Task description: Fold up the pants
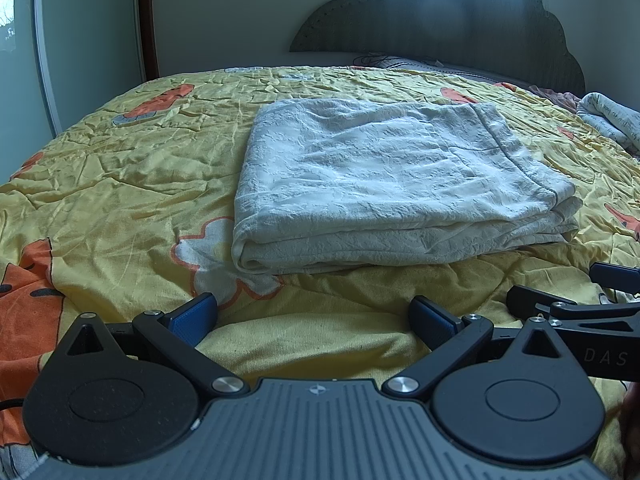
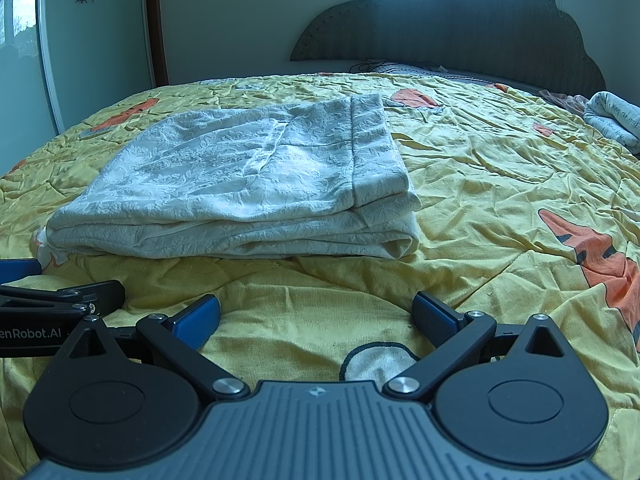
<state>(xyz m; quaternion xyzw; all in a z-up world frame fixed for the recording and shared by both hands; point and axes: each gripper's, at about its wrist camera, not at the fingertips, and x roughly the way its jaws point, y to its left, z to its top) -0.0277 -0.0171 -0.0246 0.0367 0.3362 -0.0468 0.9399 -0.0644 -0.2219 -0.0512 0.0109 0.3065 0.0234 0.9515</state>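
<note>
- Nearest the left wrist camera, the left tool (image 1: 313, 318) hangs just above the bed with its two blue-padded fingers (image 1: 196, 318) spread wide and nothing between them.
- Beside it, at the right edge of that view, part of the black right tool (image 1: 576, 308) shows; the two tools are close together.
- From its own camera, the right tool (image 2: 316, 318) is likewise spread wide and empty, low over the bedspread, with the black body of the left tool (image 2: 60, 300) at the left edge.
- White, crinkle-textured pants (image 1: 384, 184), folded into a thick rectangular stack of several layers, lie flat on the bed just ahead of both tools, touching neither.
- In the right wrist view the pants (image 2: 248, 184) sit ahead and to the left, a hemmed band running across the top layer near its right end.
- Under everything lies a wrinkled yellow bedspread with orange cartoon figures and a white flower (image 1: 120, 184).
- Behind it stands a dark grey padded headboard with a scalloped outline (image 2: 460, 20).
- Far right, near the headboard, lies a rolled white cloth with dark script printed on it (image 2: 616, 120), well apart from the pants.
</note>
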